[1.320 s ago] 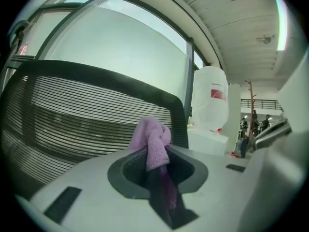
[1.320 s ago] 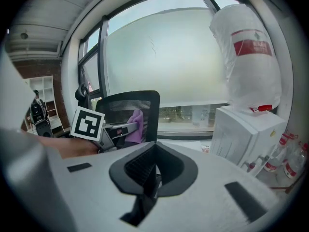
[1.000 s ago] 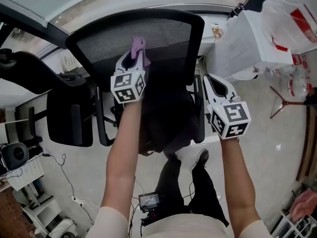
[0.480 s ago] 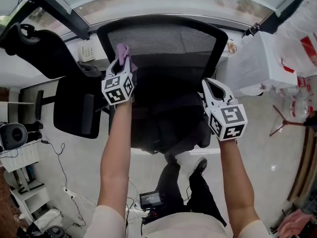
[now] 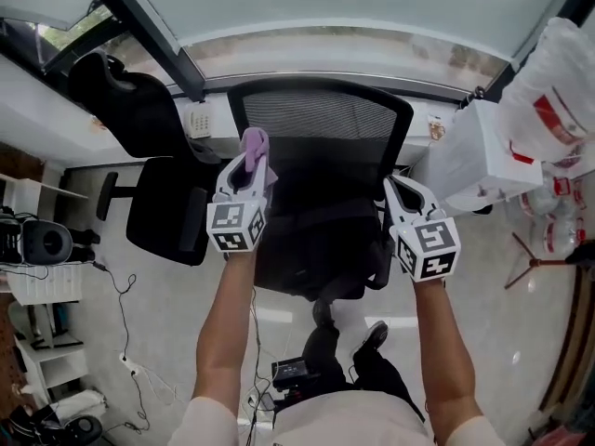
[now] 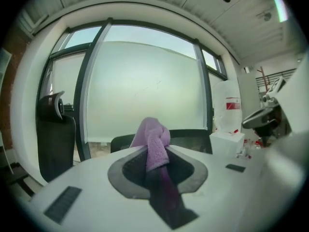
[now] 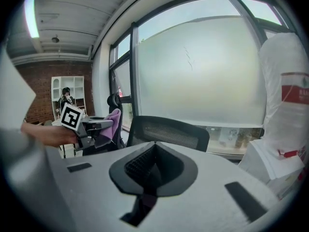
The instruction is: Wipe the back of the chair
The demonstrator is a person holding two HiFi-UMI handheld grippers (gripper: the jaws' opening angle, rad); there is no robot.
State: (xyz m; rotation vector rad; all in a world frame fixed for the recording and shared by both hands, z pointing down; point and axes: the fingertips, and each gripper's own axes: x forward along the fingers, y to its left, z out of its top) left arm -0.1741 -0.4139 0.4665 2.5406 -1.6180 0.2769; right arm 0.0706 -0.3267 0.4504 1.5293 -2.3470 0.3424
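Note:
A black office chair with a mesh back (image 5: 321, 114) stands below me in the head view. A purple cloth (image 5: 254, 142) is bunched between the jaws of my left gripper (image 5: 252, 156), which is shut on it at the left edge of the chair back. The cloth (image 6: 153, 141) sticks up in front of the chair's top rim (image 6: 193, 138) in the left gripper view. My right gripper (image 5: 391, 187) hovers at the chair's right side, shut with nothing in it. The right gripper view shows its closed jaws (image 7: 153, 151), the mesh back (image 7: 169, 132) and the cloth (image 7: 113, 122) beyond.
A second black chair (image 5: 139, 110) stands to the left near a frosted window (image 5: 353, 7). White bags and a box (image 5: 479, 151) crowd the right side. A shelf unit (image 5: 37, 249), floor cables (image 5: 121, 305) and a thin stand (image 5: 535, 268) lie around.
My left gripper with the cloth slid from the mesh's middle-left out to the chair back's left edge. The head view pulled back and up. The right gripper stayed beside the chair.

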